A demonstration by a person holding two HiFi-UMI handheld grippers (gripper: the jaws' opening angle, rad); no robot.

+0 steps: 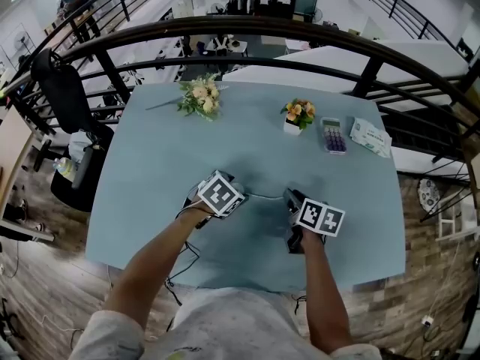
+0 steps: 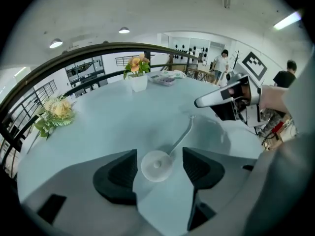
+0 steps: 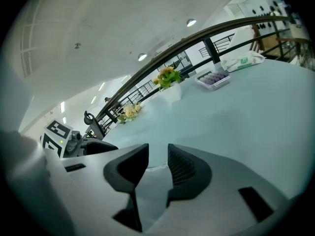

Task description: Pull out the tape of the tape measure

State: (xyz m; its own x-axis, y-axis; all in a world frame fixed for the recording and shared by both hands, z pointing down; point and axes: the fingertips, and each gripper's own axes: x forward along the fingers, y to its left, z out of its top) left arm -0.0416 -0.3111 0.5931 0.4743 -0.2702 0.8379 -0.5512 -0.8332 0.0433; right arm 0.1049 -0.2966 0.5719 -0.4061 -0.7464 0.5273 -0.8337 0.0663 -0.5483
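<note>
Head view: white pot (image 1: 291, 127) holds orange flowers (image 1: 300, 111).

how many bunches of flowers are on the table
2. A loose bouquet lies at the far left of the table. A small potted bunch stands at the far centre-right, just left of the calculator. None appears hidden.

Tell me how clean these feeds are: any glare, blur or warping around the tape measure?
Head view: even light, no glare; fisheye bows the railing. Left gripper view: tape measure sharp but pale against the pale table, low contrast; corners dark. Right gripper view: horizon tilted, edges warped, near jaws soft.
</note>
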